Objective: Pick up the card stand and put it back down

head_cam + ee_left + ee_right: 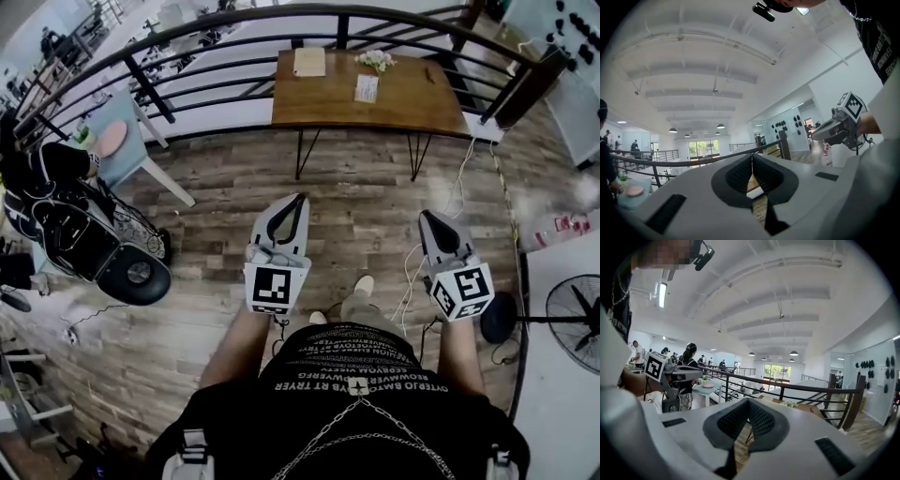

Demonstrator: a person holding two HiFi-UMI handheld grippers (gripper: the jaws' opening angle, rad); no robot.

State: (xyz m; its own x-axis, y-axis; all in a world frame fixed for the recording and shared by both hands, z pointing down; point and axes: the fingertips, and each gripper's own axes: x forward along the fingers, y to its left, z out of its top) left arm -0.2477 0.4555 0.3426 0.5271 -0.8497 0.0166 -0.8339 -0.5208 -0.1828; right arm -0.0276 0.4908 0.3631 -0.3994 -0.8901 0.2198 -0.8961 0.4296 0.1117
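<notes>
The card stand (367,88), a small upright white card, stands on the wooden table (412,98) far ahead by the railing. Both grippers hang over the floor well short of the table, held at waist height. My left gripper (299,199) is shut with nothing in it; in the left gripper view its pads (740,176) meet at the tip. My right gripper (426,217) is also shut and empty, its pads (761,418) pressed together. Each gripper shows in the other's view, the right gripper (820,135) and the left gripper (696,373).
A notepad (309,62), a small bunch of flowers (376,59) and a dark pen (429,73) share the table. A black railing (216,26) curves behind it. Black bags (80,230) lie left, a pale blue table (117,141) beyond them, a floor fan (574,323) and cables right.
</notes>
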